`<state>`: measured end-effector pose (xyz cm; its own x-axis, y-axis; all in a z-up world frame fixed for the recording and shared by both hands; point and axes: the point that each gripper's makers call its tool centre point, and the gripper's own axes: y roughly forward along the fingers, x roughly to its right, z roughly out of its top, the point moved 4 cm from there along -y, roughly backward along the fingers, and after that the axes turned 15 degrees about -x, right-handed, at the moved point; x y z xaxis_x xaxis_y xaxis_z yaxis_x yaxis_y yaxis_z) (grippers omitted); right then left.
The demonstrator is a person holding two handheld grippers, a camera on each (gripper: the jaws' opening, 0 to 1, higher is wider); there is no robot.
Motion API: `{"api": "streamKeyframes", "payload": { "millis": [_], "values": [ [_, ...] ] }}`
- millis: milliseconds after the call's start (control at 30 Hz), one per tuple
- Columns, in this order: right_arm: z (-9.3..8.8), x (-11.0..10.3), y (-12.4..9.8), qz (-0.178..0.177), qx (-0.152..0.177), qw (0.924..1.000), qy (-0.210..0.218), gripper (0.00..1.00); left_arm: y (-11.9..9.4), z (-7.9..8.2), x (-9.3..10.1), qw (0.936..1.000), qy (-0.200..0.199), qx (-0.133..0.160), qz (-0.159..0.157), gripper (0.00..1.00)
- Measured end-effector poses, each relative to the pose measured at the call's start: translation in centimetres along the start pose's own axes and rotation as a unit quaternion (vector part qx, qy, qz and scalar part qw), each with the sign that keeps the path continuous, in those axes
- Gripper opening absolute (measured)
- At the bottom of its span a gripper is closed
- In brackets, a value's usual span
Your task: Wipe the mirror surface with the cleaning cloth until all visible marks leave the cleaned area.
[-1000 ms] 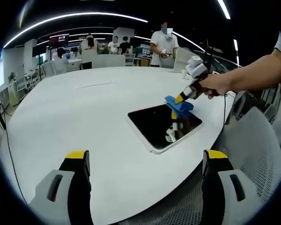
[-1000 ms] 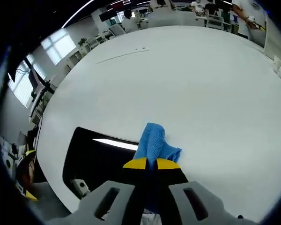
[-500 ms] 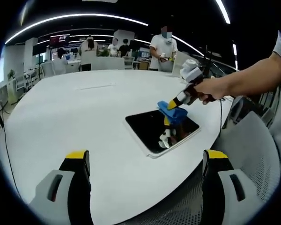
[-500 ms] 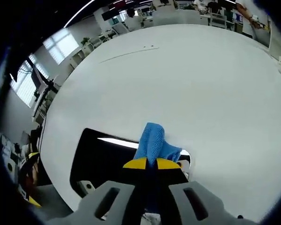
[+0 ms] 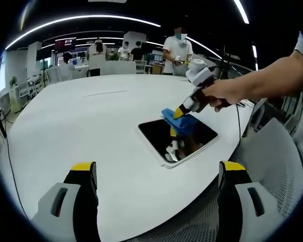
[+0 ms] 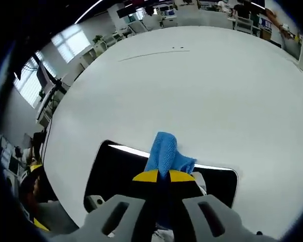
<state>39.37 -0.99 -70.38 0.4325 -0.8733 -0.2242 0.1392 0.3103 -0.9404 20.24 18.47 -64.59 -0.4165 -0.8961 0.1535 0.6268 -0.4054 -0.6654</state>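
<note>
A dark rectangular mirror with a white frame lies flat on the round white table, near its right edge. My right gripper, held by a person's hand, is shut on a blue cleaning cloth and presses it onto the mirror's far middle. In the right gripper view the blue cloth sticks out past the closed yellow tips of the right gripper, over the mirror. My left gripper hangs open near the table's front edge, well short of the mirror, holding nothing.
Several people stand and sit at desks beyond the table's far side. A thin strip lies on the far tabletop. A grey mesh chair sits to the right of the table. A black cable hangs at the left.
The right gripper has slid the cloth leftward over the mirror, from its far right corner toward the middle of its far edge. The left gripper stays open and still.
</note>
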Motion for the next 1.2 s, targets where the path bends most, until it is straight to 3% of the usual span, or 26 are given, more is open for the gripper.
{"api": "streamKeyframes", "payload": {
  "millis": [267, 467, 733, 967, 1200],
  "values": [
    [0.8, -2.1, 0.8, 0.010, -0.009, 0.9999, -0.009, 0.00, -0.1, 0.1, -0.2, 1.0000, -0.003, 0.007, 0.000, 0.99],
    [1.2, -3.4, 1.3, -0.006, -0.019, 0.9990, -0.039, 0.00, -0.1, 0.1, -0.1, 1.0000, 0.000, 0.006, 0.003, 0.99],
    [1.9, -5.4, 2.0, 0.006, -0.014, 0.9994, -0.033, 0.00, -0.2, 0.2, -0.4, 0.9999, -0.002, 0.012, 0.012, 0.99],
    [3.0, -6.6, 3.2, 0.005, -0.015, 0.9985, -0.051, 0.00, -0.1, -0.1, -0.5, 0.9999, -0.005, 0.008, 0.005, 0.99],
    [2.8, -8.0, 2.9, 0.023, -0.011, 0.9989, -0.040, 0.00, -0.2, 0.1, -0.5, 0.9999, -0.005, 0.015, 0.004, 0.99]
  ]
}}
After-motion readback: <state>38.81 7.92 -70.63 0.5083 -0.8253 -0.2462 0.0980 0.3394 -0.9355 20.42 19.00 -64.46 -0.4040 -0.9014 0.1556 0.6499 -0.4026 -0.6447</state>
